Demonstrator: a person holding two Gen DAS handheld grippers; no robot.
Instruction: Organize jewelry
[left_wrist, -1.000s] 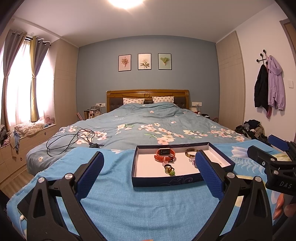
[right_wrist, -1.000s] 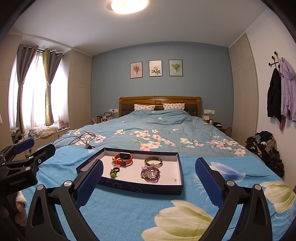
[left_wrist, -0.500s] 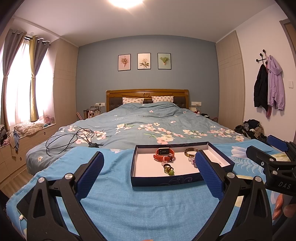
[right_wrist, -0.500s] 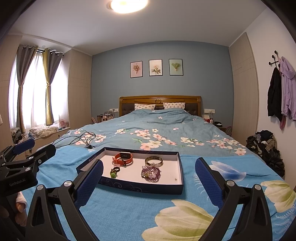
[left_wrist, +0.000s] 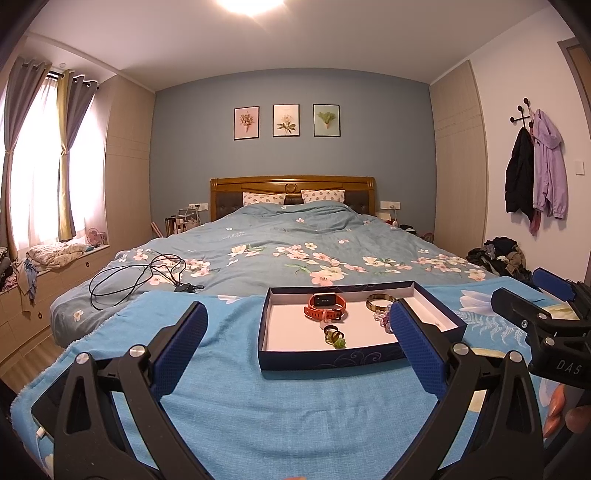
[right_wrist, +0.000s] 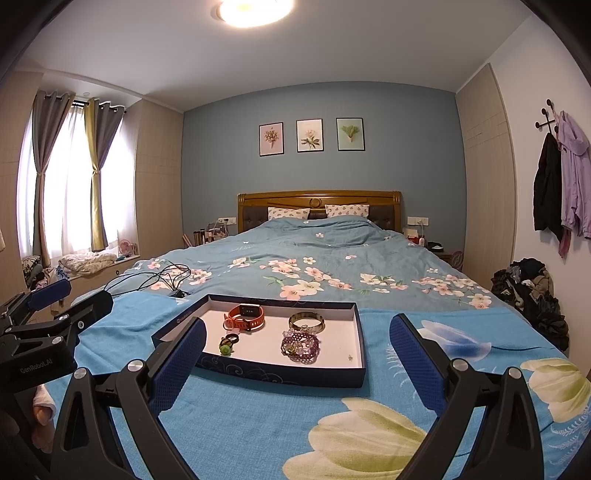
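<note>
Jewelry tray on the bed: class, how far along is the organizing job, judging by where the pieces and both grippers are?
Done: the orange watch, gold bangle, purple beaded bracelet and green ring all lie inside the tray. In hand: nothing; left gripper and right gripper hover open. Left: any arranging is not visibly begun.

The towel (right_wrist: 258, 424) spread over the bed looks like rough, matt terry cloth, and the box (right_wrist: 280, 373) on it seems matt card with a pale paper-like lining. At 12 o'clock in the box, the bangle (right_wrist: 306, 320) shines like glossy metal beside a matt rubbery-looking watch (right_wrist: 244, 317); the right tongs (right_wrist: 295, 354) carry dimpled matt blue pads (right_wrist: 417, 369) on black plastic-looking arms.
</note>
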